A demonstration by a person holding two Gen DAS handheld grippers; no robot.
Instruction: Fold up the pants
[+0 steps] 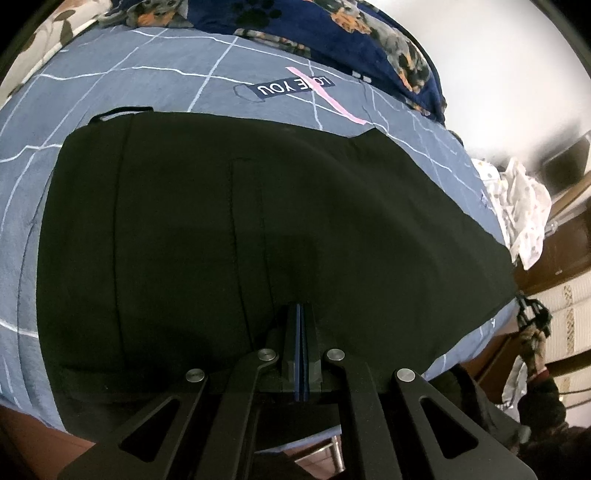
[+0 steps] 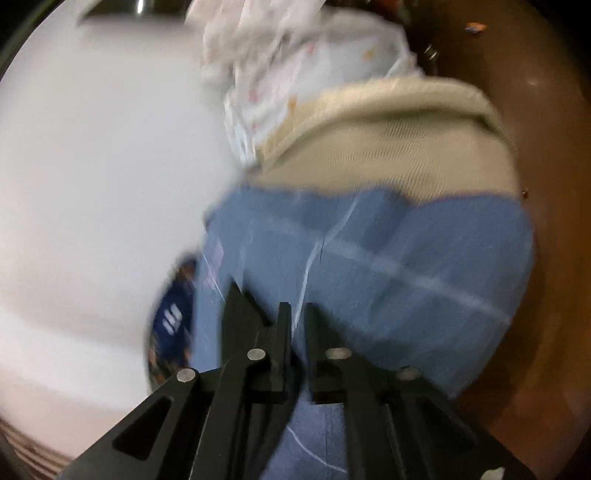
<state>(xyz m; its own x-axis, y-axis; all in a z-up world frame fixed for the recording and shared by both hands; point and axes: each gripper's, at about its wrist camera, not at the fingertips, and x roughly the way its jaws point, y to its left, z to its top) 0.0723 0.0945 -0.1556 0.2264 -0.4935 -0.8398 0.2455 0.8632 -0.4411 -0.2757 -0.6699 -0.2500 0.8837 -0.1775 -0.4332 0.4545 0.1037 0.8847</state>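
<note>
On the bed, the blue-grey checked sheet (image 1: 155, 70) fills the left wrist view from nine o'clock across to three, and the black pants (image 1: 207, 229) lie spread flat over it, taking the whole middle of the picture, with a waistband loop showing at about eleven o'clock and one leg running off toward four. Beyond the pants, at twelve o'clock, a dark label reading LOVE YOU (image 1: 293, 88) is printed on the sheet, and a navy dog-print blanket (image 1: 332, 26) is bunched along the far edge from twelve to two. The left gripper (image 1: 300, 308) comes in at six o'clock with its jaws pressed together, tips down on the black cloth; whether a fold is pinched between them cannot be told. At three o'clock a white patterned cloth (image 1: 524, 206) hangs off the bed's corner. In the blurred right wrist view, the right gripper (image 2: 297, 308) sits at six o'clock, jaws a narrow slit apart with nothing between them, over bare sheet, with a cream mattress edge (image 2: 388, 147) at one o'clock.
</note>
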